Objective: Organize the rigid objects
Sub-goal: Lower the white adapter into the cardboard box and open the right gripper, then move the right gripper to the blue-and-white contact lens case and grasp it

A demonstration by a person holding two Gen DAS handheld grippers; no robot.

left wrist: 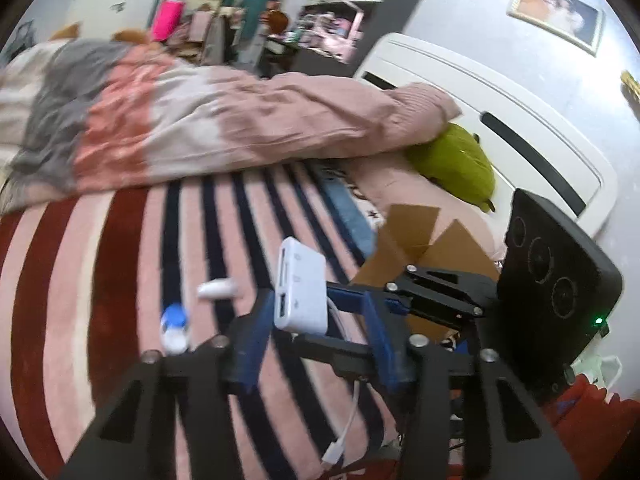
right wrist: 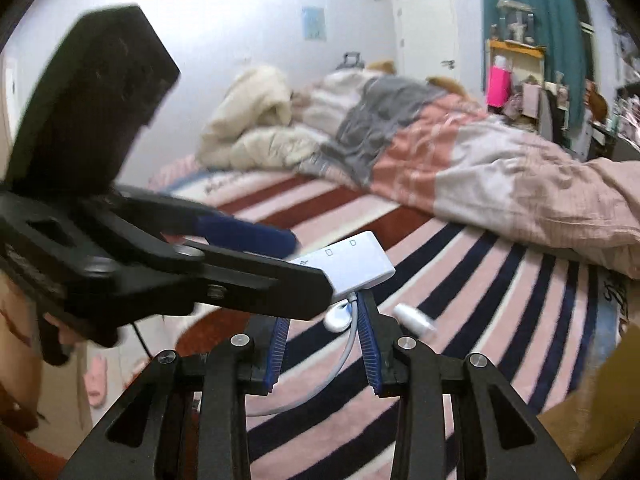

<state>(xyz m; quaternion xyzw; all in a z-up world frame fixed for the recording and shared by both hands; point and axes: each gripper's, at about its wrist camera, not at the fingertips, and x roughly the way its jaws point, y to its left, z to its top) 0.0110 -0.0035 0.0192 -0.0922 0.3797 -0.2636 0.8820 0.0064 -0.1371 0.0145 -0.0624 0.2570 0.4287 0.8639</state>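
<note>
A white adapter hub [left wrist: 301,289] with a white cable [left wrist: 347,420] hangs in the air over a striped bed. In the left wrist view my left gripper [left wrist: 316,312] stands open around it, while my right gripper [left wrist: 352,300] comes in from the right and touches its side. In the right wrist view the hub [right wrist: 352,266] sits at the tips of my left gripper [right wrist: 304,264], and my right gripper [right wrist: 322,312] is open with the cable [right wrist: 344,360] running between its fingers. A small white capsule-shaped object [left wrist: 218,289] and a blue-and-white object [left wrist: 174,326] lie on the bed.
A striped red, pink and navy bedcover [left wrist: 100,280] fills the foreground. A crumpled pink and grey quilt [left wrist: 180,128] lies behind it. An open cardboard box [left wrist: 432,248] and a green plush [left wrist: 452,164] sit at the right by the white headboard [left wrist: 500,92].
</note>
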